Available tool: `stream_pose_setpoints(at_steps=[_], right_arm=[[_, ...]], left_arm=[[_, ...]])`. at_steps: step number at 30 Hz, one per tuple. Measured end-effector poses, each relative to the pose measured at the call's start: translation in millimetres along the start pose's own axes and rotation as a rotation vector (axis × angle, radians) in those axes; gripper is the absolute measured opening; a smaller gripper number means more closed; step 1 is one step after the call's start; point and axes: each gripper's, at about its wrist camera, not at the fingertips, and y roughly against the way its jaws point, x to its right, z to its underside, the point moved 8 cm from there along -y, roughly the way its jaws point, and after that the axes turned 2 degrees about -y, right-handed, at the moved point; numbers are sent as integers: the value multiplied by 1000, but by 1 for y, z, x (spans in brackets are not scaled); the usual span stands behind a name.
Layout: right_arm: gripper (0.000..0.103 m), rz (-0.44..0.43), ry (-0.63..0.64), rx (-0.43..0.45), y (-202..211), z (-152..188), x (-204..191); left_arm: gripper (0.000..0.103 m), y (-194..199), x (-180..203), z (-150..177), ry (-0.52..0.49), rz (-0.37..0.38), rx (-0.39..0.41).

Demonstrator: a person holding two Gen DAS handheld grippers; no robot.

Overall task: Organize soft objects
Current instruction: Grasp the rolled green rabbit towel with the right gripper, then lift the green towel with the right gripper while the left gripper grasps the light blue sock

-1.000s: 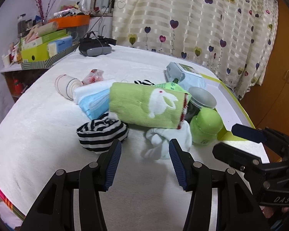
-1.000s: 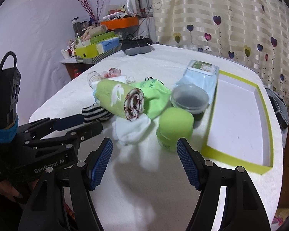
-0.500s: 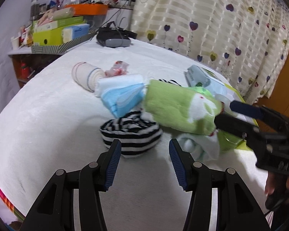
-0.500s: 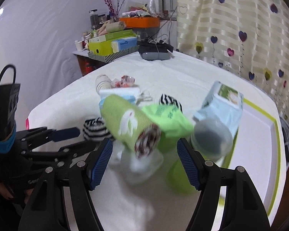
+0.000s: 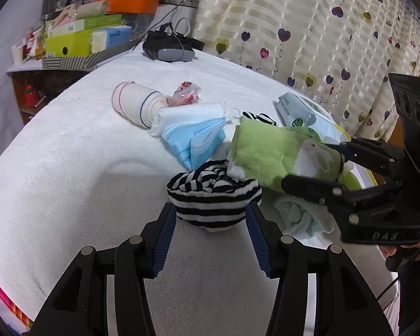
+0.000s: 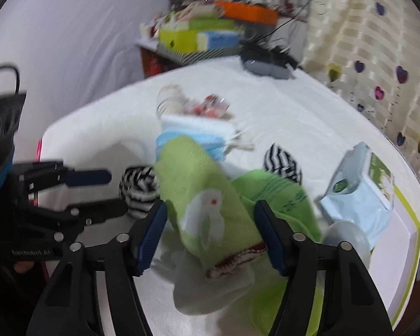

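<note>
White towelling covers the table (image 5: 70, 168) before a heart-print curtain (image 5: 308, 28). At centre frame, the right gripper (image 6: 210, 224) straddles a rolled green rabbit towel (image 6: 201, 196), pads spread and not visibly clamping. Lower centre, the left gripper (image 5: 210, 224) stands released, flanking a striped sock bundle (image 5: 212, 196) beside blue face masks (image 5: 198, 142).

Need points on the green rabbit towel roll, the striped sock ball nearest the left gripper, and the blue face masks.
green rabbit towel roll (image 5: 268, 155), left wrist view, bare green cloth mid-roll.
striped sock ball (image 5: 212, 196), left wrist view, middle of bundle.
blue face masks (image 5: 194, 142), left wrist view, centre of the fanned stack.
</note>
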Motion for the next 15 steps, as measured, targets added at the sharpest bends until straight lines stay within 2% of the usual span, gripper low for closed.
stream_pose_setpoints(at_steps=[2, 3, 4, 6, 8, 13, 15], right_arm=[[50, -10, 23, -20, 0, 4, -4], [39, -12, 29, -27, 0, 5, -5], [33, -10, 37, -33, 0, 5, -6], [27, 2, 79, -50, -4, 7, -12], [24, 23, 83, -30, -2, 4, -12], [23, 6, -85, 160, 50, -12, 15], [23, 19, -111, 194, 62, -13, 21]], left_arm=[[51, 0, -1, 1, 0, -2, 1], [51, -2, -2, 1, 1, -1, -1], [51, -3, -2, 1, 2, -1, -4], [51, -5, -2, 0, 1, 4, -16], [51, -4, -1, 0, -6, 14, -15], [53, -1, -3, -3, 3, 28, -4], [53, 1, 0, -5, 16, 41, 3]])
